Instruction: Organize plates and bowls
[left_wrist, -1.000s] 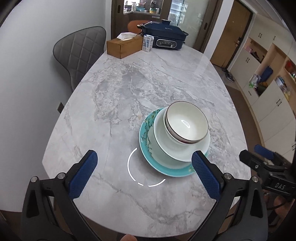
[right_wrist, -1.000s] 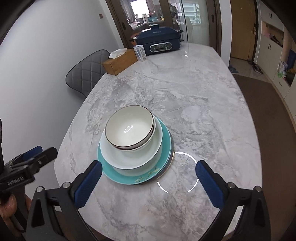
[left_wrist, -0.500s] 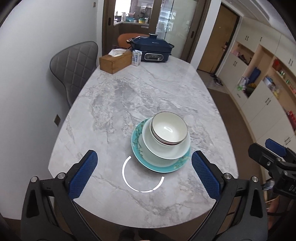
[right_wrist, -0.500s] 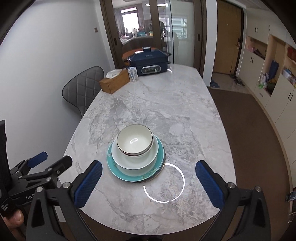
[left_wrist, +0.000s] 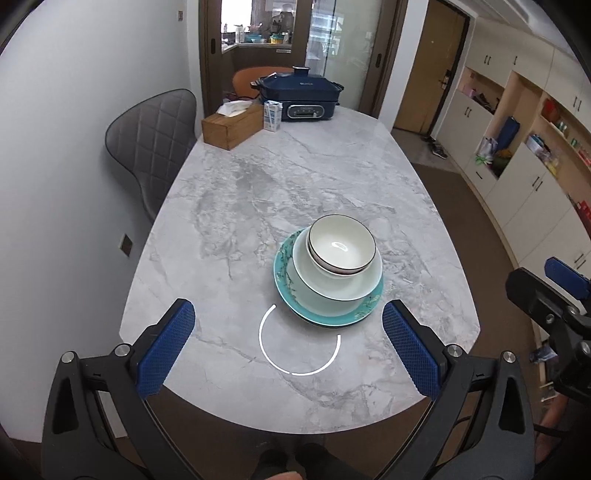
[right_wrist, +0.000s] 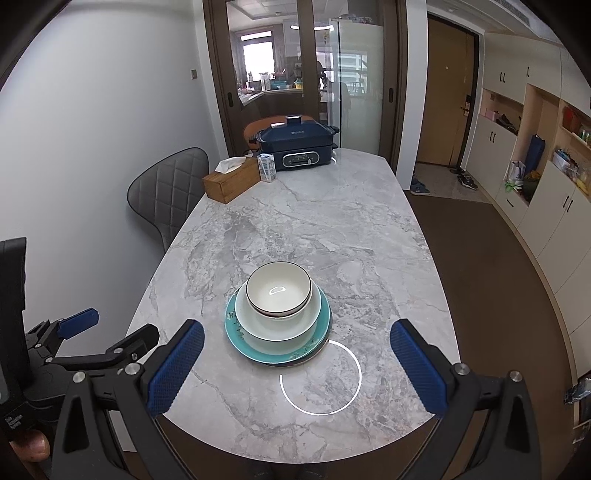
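A stack stands near the front of the marble table (left_wrist: 258, 192): a white bowl with a dark rim (left_wrist: 341, 249) (right_wrist: 279, 288) sits in a larger pale bowl (left_wrist: 332, 286) (right_wrist: 280, 326), on a teal patterned plate (left_wrist: 365, 306) (right_wrist: 236, 339). A darker plate edge shows under the teal one in the right wrist view. My left gripper (left_wrist: 288, 345) is open and empty, held back above the table's front edge. My right gripper (right_wrist: 297, 363) is open and empty, also back from the stack. Each gripper shows at the edge of the other's view.
At the far end stand a navy electric cooker (left_wrist: 299, 98), a wooden tissue box (left_wrist: 232, 125) and a small carton (left_wrist: 271, 116). A grey quilted chair (left_wrist: 155, 144) is at the table's left. Cabinets (left_wrist: 535, 162) line the right wall.
Both grippers have pulled back and up from the stack, which now looks smaller and farther away. The stack has not moved. Both grippers stay open.
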